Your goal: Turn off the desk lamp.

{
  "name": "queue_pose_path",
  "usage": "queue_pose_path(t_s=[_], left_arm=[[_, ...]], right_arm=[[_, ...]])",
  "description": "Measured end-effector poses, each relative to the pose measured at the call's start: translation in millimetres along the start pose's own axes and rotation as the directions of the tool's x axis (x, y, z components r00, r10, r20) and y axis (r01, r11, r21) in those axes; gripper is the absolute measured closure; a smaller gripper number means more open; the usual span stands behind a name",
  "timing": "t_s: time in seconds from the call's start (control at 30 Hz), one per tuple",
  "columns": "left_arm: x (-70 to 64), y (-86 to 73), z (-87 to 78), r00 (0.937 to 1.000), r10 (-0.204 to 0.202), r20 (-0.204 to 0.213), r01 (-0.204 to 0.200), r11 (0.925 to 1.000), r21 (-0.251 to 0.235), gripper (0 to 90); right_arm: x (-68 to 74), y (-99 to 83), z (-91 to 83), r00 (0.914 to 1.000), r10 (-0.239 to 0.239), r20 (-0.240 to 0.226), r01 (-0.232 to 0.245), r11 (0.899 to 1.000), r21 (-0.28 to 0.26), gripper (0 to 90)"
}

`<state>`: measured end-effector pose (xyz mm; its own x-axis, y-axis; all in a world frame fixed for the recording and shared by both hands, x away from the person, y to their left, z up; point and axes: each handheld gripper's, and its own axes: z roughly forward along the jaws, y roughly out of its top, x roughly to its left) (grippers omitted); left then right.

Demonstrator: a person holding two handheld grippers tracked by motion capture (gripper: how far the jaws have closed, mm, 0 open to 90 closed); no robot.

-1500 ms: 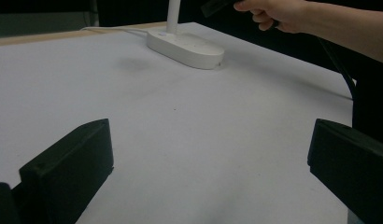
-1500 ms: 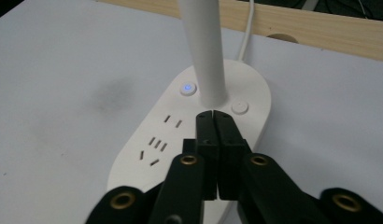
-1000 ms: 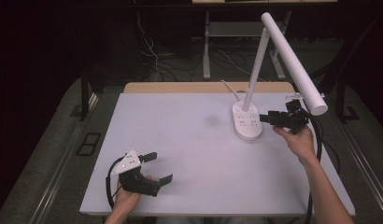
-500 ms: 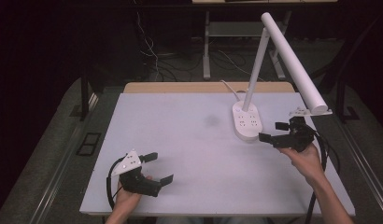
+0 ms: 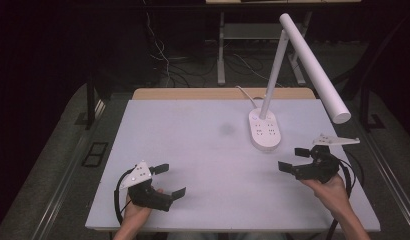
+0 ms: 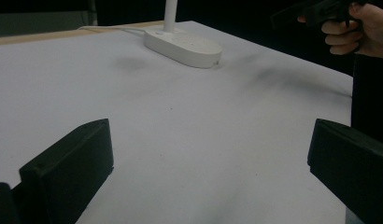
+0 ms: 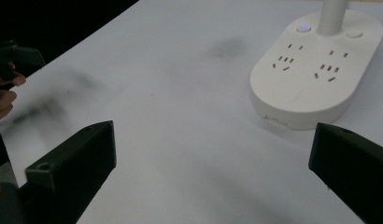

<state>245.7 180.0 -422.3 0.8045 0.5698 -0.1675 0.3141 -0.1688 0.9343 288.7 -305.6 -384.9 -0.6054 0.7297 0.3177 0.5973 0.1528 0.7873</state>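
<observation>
Spread wide on both sides, gripping nothing: left gripper (image 5: 165,180) low over the near left of the white table (image 5: 193,150); right gripper (image 5: 294,160) near the right edge, just short of the desk lamp's base (image 5: 265,131); sockets and a small lit button visible on that base (image 7: 315,65); lamp stem cut off in both gripper views.

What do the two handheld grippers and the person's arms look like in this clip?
Both the left gripper and the right gripper are black, each with two blocky, flat-faced black jaws. Each carries a pale grey three-cornered plate on top and trails a black cable. The forearms are bare, with no sleeves or gloves in view.
</observation>
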Motion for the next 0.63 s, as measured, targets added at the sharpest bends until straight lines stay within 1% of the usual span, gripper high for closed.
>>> queue_pose_path(t_s=[0.23, 0.4, 0.5, 0.53, 0.63], left_arm=[[-0.1, 0.0, -0.1, 1.0, 0.001, -0.002, -0.001, 1.0, 0.001, 0.0], [-0.2, 0.0, -0.1, 1.0, 0.001, -0.002, -0.001, 1.0, 0.0, 0.0], [-0.3, 0.1, -0.2, 1.0, 0.004, -0.002, -0.004, 1.0, 0.002, 0.0], [-0.4, 0.1, -0.2, 1.0, 0.005, -0.003, -0.005, 1.0, 0.002, 0.0], [-0.2, 0.3, -0.1, 1.0, 0.006, -0.004, -0.006, 1.0, 0.002, 0.0]], right_arm=[[7.4, -17.6, -1.1, 1.0, -0.005, -0.005, 0.005, 1.0, -0.007, 0.7], [16.4, -28.9, -3.0, 0.9999, -0.007, -0.015, 0.006, 1.0, -0.017, 0.7], [22.8, -36.1, -1.6, 0.9996, -0.014, -0.026, 0.014, 1.0, -0.011, 0.7], [24.8, -38.4, -0.7, 0.9995, -0.016, -0.027, 0.016, 1.0, -0.001, 0.7], [28.5, -44.1, 2.6, 0.9988, -0.037, -0.033, 0.037, 0.999, 0.009, 0.7]])
